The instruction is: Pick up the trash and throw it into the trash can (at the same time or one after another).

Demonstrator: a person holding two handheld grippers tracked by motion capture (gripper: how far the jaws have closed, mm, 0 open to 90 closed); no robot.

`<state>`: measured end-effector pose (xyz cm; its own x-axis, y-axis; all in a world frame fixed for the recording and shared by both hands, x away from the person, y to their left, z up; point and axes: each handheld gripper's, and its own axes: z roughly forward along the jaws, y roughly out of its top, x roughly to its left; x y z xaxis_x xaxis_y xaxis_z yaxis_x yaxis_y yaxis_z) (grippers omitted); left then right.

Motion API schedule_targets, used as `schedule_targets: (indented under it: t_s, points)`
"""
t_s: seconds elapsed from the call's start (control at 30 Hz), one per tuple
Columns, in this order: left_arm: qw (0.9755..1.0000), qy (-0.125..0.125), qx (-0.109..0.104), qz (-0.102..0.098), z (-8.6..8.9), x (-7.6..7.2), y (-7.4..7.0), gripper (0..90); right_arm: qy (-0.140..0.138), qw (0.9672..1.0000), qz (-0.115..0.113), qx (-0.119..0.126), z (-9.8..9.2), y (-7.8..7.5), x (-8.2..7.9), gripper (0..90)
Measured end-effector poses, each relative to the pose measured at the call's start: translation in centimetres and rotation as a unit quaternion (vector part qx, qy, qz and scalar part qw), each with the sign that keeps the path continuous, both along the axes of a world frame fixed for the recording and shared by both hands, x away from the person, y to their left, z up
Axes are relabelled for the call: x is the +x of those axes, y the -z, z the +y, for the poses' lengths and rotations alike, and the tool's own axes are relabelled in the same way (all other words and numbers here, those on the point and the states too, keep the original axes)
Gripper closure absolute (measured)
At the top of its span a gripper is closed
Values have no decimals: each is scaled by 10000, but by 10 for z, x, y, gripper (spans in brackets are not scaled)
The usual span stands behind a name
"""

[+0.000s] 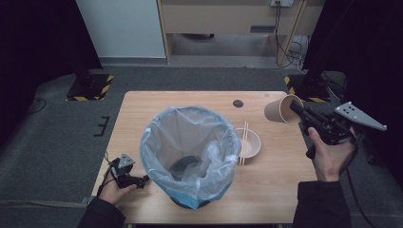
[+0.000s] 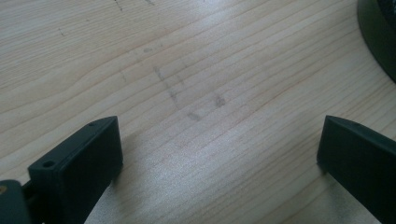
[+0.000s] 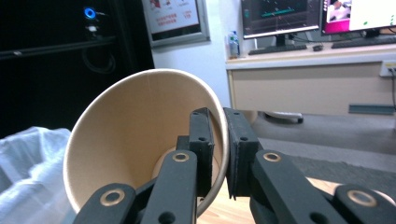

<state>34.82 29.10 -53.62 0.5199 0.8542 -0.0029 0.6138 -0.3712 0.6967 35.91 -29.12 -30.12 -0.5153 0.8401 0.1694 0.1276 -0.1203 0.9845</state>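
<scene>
Fingers of right gripper point(image 3: 218, 154) pinch paper cup point(image 3: 140, 135) rim; left gripper point(image 2: 219, 158) gapes.

floor: grey carpet point(image 1: 52, 142) | wall: white point(image 1: 121, 26) | furniture: wooden desk point(image 3: 308, 77), monitors point(image 3: 280, 16)

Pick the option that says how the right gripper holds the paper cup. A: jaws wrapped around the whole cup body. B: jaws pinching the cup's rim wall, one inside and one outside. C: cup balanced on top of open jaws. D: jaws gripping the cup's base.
B: the right gripper is shut on the paper cup, with one jaw inside the mouth and the other outside the wall.
</scene>
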Motion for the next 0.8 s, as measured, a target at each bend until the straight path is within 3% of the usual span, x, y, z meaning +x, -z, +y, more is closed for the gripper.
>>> schedule_targets:
  t_s: [0.37, 0.8]
  points:
    - [10000, 3, 8, 7, 0, 0, 0, 0, -393, 9987, -302, 64, 15, -17, -14, 832]
    - [10000, 2, 6, 6, 0, 0, 0, 0, -932, 9939, -561, 186, 39, -32, -30, 832]
